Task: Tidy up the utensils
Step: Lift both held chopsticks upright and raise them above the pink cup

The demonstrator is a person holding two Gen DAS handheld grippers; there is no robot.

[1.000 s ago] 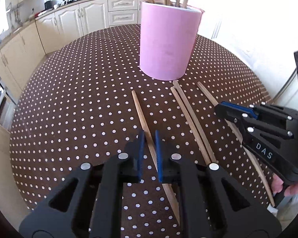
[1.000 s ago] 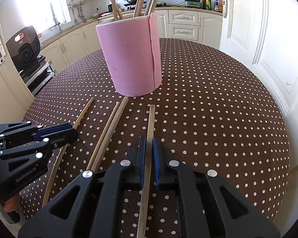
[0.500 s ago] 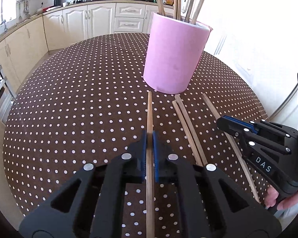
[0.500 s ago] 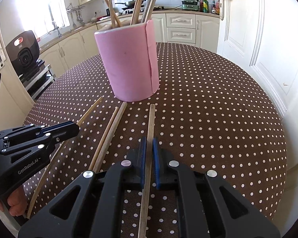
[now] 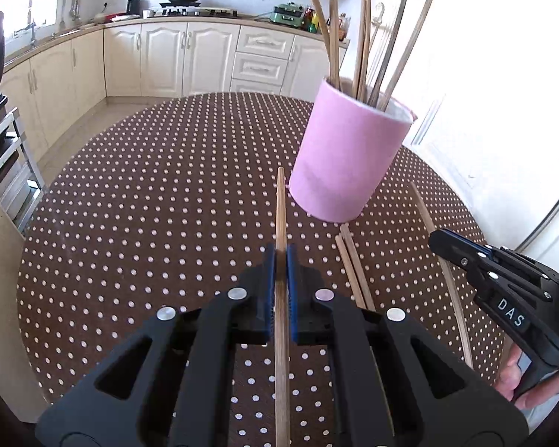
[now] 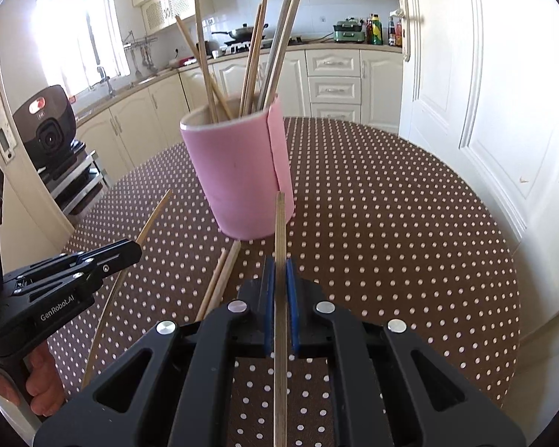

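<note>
Legible writing: the right gripper's side carries a white "DAS" label, read in the left wrist view; the left gripper's side reads "GenRobot.AI" in white, read in the right wrist view.

Left gripper (image 5: pixel 280 260): black plastic body with silver rivets and blue ribbed pads. Its jaws are closed to a sliver on a slim, pale wooden chopstick (image 5: pixel 280 208), which runs lengthwise between the pads and projects ahead of the jaws, its tip ending just left of the holder's base.

Right gripper (image 6: pixel 280 272): same build. Its jaws are likewise nearly closed, clamped on a second chopstick (image 6: pixel 280 223) of flat-sided light wood, which extends ahead of the jaws so that its tip overlaps the holder's lower wall in the right wrist view; contact cannot be confirmed.

Pink holder (image 6: pixel 242 178): a matte cylinder with a vertical seam and a pale rim, standing upright ahead of both jaws. It contains a loose bundle of leaning wooden sticks (image 6: pixel 255 59).

Loose pair of chopsticks (image 5: pixel 352 264): lies side by side on the table (image 5: pixel 149 205), between the two jaws, short of the holder.

The table has a rounded edge and a brown cloth with regular white dots.

A hand (image 6: pixel 43 383) grips the left gripper's handle.
</note>
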